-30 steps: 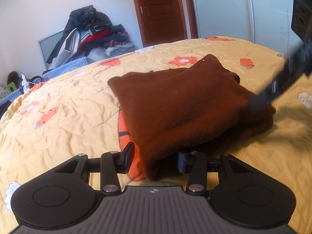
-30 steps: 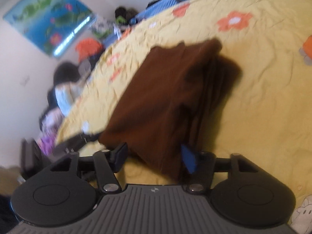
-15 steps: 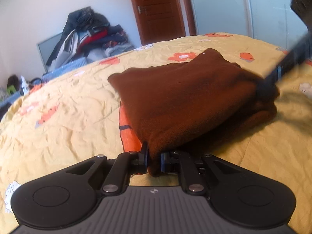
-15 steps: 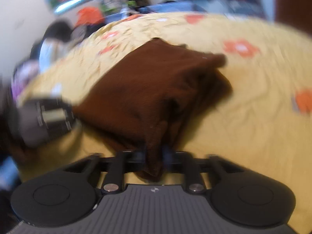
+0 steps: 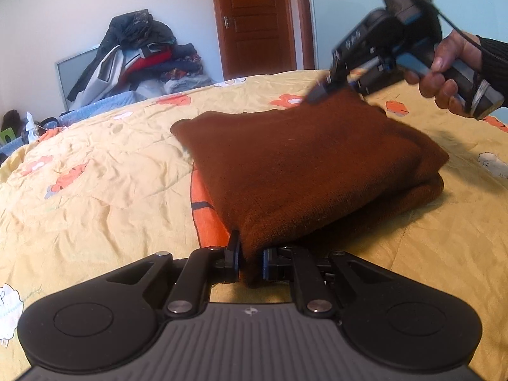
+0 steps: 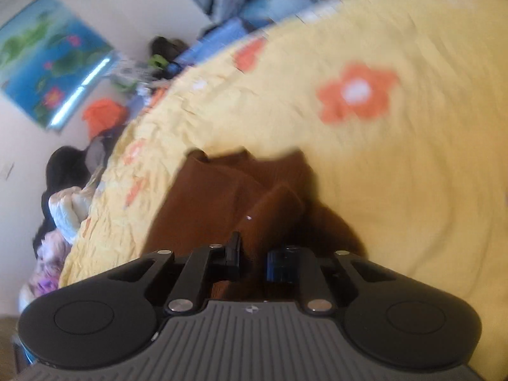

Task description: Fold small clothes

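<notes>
A brown knit garment [image 5: 304,165] lies folded in layers on the yellow flowered bedspread [image 5: 95,190]. My left gripper [image 5: 250,258] is shut on its near corner, low over the bed. My right gripper [image 6: 252,258] is shut on the far corner of the same garment [image 6: 241,197], which it holds raised. In the left wrist view the right gripper [image 5: 320,92] comes in from the upper right, held by a hand [image 5: 444,73]. The right wrist view is blurred.
A pile of clothes [image 5: 139,54] lies beyond the bed's far edge, near a brown door [image 5: 257,22]. More clutter and a blue picture [image 6: 47,60] are at the bed's left side in the right wrist view.
Both grippers closed on corners of the brown garment. The right gripper has since lifted its corner and swung toward the far side of the bed. The left gripper has stayed in place.
</notes>
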A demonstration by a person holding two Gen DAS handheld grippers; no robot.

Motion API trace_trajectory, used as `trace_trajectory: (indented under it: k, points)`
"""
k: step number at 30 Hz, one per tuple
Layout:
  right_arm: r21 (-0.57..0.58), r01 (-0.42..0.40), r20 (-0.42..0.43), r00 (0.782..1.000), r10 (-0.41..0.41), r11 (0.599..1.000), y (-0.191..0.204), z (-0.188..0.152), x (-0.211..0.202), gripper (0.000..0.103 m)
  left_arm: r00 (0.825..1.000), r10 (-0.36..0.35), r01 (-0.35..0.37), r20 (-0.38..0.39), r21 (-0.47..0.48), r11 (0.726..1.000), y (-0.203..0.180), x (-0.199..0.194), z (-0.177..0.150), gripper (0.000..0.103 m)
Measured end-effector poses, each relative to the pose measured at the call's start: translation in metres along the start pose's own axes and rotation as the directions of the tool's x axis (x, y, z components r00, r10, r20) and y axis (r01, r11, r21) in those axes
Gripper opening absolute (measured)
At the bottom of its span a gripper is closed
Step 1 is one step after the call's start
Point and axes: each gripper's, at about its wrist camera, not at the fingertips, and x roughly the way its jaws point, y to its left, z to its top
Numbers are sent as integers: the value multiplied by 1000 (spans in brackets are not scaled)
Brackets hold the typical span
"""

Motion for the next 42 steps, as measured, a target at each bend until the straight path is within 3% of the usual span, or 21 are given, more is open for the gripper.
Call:
trace_trajectory:
  k: [2,4,5,6,8,10,11,15,17,19,20,21,23,25,27,29,31,34,37,40,42]
  points:
    - [-95,16,56,998,-11,995,7,-3,-6,15,1000,-3,3,0,-4,1000,1,0,0,12]
    - [-101,127,4,992,-127,987,-8,-10,8,17,1000,-8,8,0,-7,1000,2,0,0,12]
    - [-72,109,25,994,-107,991,-16,-16,6,23,1000,-9,9,0,-4,1000,2,-3,0,12]
    - [-31,71,52,996,-69,997,-19,-19,-3,40,1000,-5,5,1,8,1000,2,-8,1,12]
    - [33,53,104,993,-56,998,-14,-24,-30,56,1000,-21,21,16,1,1000,5,-26,4,14]
    - [10,0,213,977,-2,1000,0,-38,-67,57,997,-62,63,53,-20,998,8,-42,12,15]
    - [5,-33,223,974,31,999,8,-45,-78,57,995,-75,76,67,-17,997,6,-44,18,15]
    - [27,-200,108,975,196,979,38,-73,-69,73,991,-89,86,95,33,996,-12,-20,38,15]
    - [44,-207,27,978,206,977,44,-84,-45,74,994,-102,100,47,47,994,-19,-3,40,15]
    - [43,-117,-30,993,118,992,38,-94,-21,74,995,-104,104,3,71,992,-22,0,35,15]
    - [47,-103,-29,994,104,994,28,-99,-12,63,993,-114,114,2,79,990,-20,-5,32,15]
    - [53,-122,0,992,122,991,20,-103,-15,61,991,-134,134,-6,86,987,-18,-13,28,15]
    - [104,-144,7,990,144,984,14,-104,-21,61,988,-156,157,-22,88,984,-10,-28,23,15]
    - [66,-138,-3,990,139,988,20,-106,-23,62,988,-156,157,-10,43,987,-1,-39,25,15]
    - [53,-149,2,989,149,987,23,-107,-20,69,986,-166,167,20,-4,986,5,-40,34,22]
    - [81,-174,15,985,174,981,21,-109,-22,72,988,-141,143,66,-15,990,4,-36,43,58]
    - [101,-185,24,983,183,978,17,-110,-25,73,987,-126,127,104,-3,992,-3,-26,49,77]
    - [124,-204,38,979,201,971,13,-113,-27,72,986,-158,155,49,49,987,-16,1,49,77]
    - [164,-224,49,975,219,961,5,-115,-31,70,991,-119,124,-54,108,986,-26,29,32,75]
    - [184,-185,27,983,183,965,11,-112,-38,71,994,-110,112,-27,112,987,-28,24,25,75]
    - [170,-144,13,990,144,975,26,-104,-43,80,993,-113,116,-32,88,989,-25,25,25,75]
